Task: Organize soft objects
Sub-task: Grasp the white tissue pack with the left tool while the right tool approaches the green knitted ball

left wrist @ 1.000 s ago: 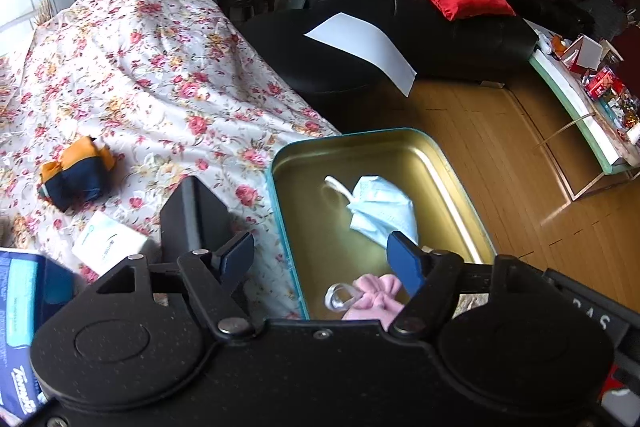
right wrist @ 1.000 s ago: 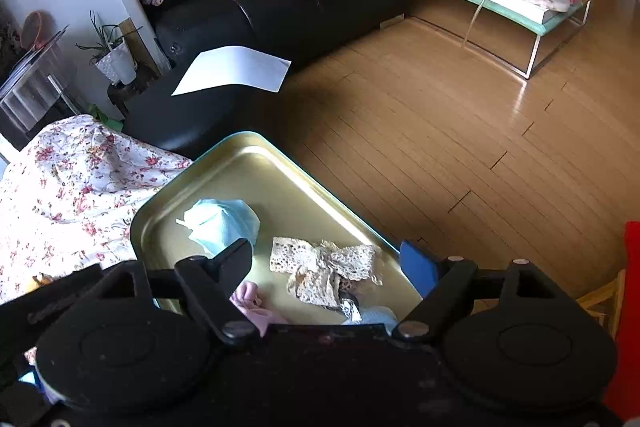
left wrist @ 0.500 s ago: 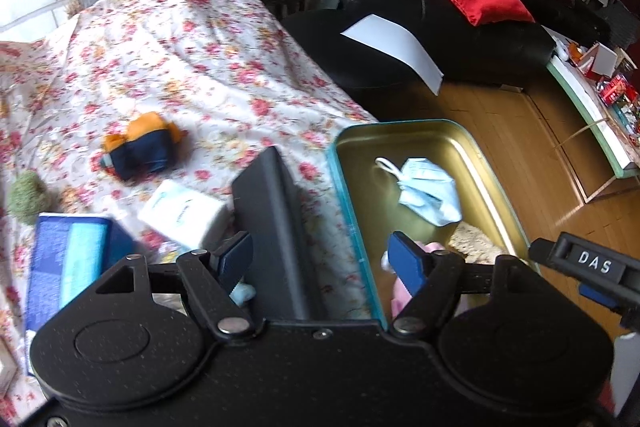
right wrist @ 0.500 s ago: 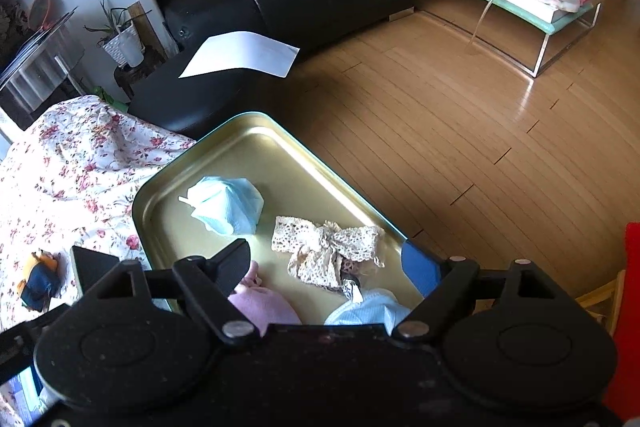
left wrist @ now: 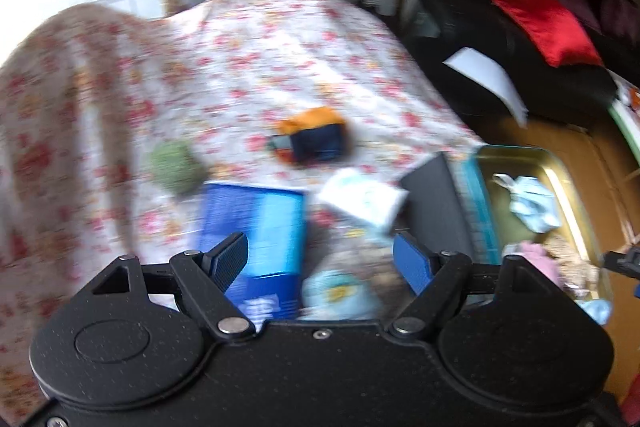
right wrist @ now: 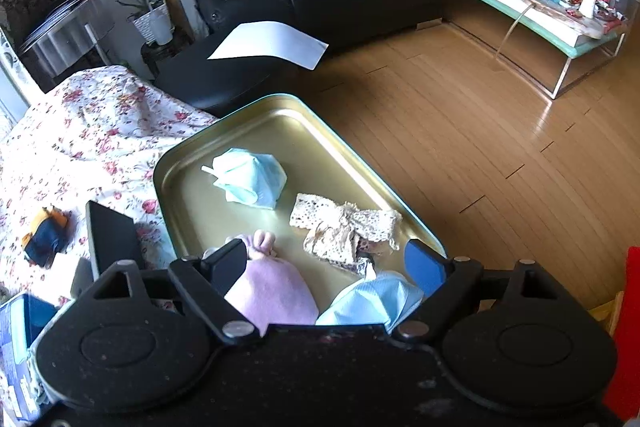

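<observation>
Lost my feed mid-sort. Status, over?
Left gripper open, empty, above floral cloth. Right gripper open, empty, over gold tray. Orange-navy bundle on cloth, not yet trayed. Blue box near left gripper.

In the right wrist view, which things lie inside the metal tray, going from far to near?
Crumpled blue face mask → cream lace bow → pink cloth pouch, nearest to the camera.

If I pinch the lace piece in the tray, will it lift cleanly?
Probably floppy: the lace piece lies crumpled and bunched in the tray. Likely very light. One end may trail and drag across the metal.
</observation>
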Available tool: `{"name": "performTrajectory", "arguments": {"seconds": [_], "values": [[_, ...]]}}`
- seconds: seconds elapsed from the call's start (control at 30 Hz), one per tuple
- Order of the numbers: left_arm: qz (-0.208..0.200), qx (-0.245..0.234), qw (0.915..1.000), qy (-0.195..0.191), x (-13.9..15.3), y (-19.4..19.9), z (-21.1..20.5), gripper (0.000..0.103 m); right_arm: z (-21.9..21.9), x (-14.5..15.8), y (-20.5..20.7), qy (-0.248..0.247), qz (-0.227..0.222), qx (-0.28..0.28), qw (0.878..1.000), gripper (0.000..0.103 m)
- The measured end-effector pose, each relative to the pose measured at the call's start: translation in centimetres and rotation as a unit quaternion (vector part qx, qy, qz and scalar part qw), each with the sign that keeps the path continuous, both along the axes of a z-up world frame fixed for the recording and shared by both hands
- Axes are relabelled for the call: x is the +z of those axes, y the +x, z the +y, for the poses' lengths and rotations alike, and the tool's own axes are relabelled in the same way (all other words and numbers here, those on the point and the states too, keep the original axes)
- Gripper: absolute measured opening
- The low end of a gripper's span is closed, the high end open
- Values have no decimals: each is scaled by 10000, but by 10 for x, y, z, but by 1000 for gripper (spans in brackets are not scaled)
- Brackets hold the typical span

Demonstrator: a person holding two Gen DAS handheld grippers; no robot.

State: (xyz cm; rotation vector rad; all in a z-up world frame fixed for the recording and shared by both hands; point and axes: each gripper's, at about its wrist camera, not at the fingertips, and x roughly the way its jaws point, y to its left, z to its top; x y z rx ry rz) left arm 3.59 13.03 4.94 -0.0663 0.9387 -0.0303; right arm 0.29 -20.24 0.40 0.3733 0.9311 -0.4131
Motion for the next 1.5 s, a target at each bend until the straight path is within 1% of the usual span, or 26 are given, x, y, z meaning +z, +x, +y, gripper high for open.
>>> {"name": "performTrajectory", "arguments": {"seconds": [0.17, 0.27, 0.4, 0.47, 0.5, 0.53, 0.57, 0.6, 0.63, 0.67, 0.73, 0.77, 0.87, 0.93, 1.03, 1.1, 1.17, 1.27, 1.33, 1.47, 1.5], "values": [[92, 591, 9978, 300, -3, -8, 58, 76, 4, 0, -3, -48, 29, 93, 9999, 86], [221, 1027, 9929, 560, -11, -10, 97, 76, 10, 1, -2, -147, 29, 207, 9997, 87], [424, 1518, 9847, 738, -24, -14, 142, 77, 21, 3, 0, -287, 30, 399, 9988, 87], [530, 1713, 9813, 694, -33, -17, 161, 79, 27, 4, 1, -353, 6, 498, 9981, 87], [565, 1898, 9781, 646, -37, -18, 171, 80, 31, 5, 1, -410, -21, 544, 9977, 87], [656, 2212, 9717, 510, -43, -16, 179, 81, 33, 5, 1, -463, -34, 589, 9972, 87], [801, 2316, 9691, 281, -49, -16, 186, 81, 36, 6, 1, -521, -45, 640, 9966, 87], [1008, 2320, 9674, 66, -57, -14, 191, 81, 39, 6, 2, -563, -59, 677, 9961, 87], [1209, 2314, 9653, -50, -65, -13, 194, 81, 42, 6, 3, -591, -71, 707, 9957, 87], [1346, 2340, 9629, -37, -72, -15, 196, 81, 46, 6, 4, -602, -69, 751, 9953, 87], [1516, 2487, 9564, 206, -83, -19, 199, 81, 52, 5, 7, -631, -54, 854, 9943, 87], [1570, 2569, 9533, 244, -88, -21, 202, 81, 56, 5, 8, -679, -51, 922, 9934, 87], [1657, 2724, 9474, 288, -103, -25, 211, 83, 69, 3, 11, -926, -18, 1141, 9891, 87], [1647, 2681, 9489, 237, -109, -24, 212, 88, 77, 2, 11, -1080, -22, 1293, 9857, 87], [1611, 2469, 9554, 142, -112, -20, 208, 89, 90, 6, 9, -1151, -144, 1560, 9809, 87], [1600, 2372, 9582, 77, -115, -18, 207, 91, 103, 9, 8, -1175, -250, 1778, 9767, 87], [1583, 2269, 9609, 95, -117, -15, 204, 92, 120, 13, 7, -1177, -365, 2012, 9718, 87], [1547, 2085, 9656, 123, -122, -12, 198, 92, 149, 19, 5, -889, -514, 2421, 9648, 87], [1484, 1992, 9686, 108, -123, -14, 199, 92, 172, 20, 6, -684, -524, 2656, 9602, 87], [1387, 1888, 9722, 46, -127, -14, 196, 92, 223, 21, 12, -481, -488, 3260, 9429, 87], [1364, 1855, 9731, -6, -128, -13, 195, 95, 238, 22, 15, -474, -474, 3419, 9373, 87]]}}
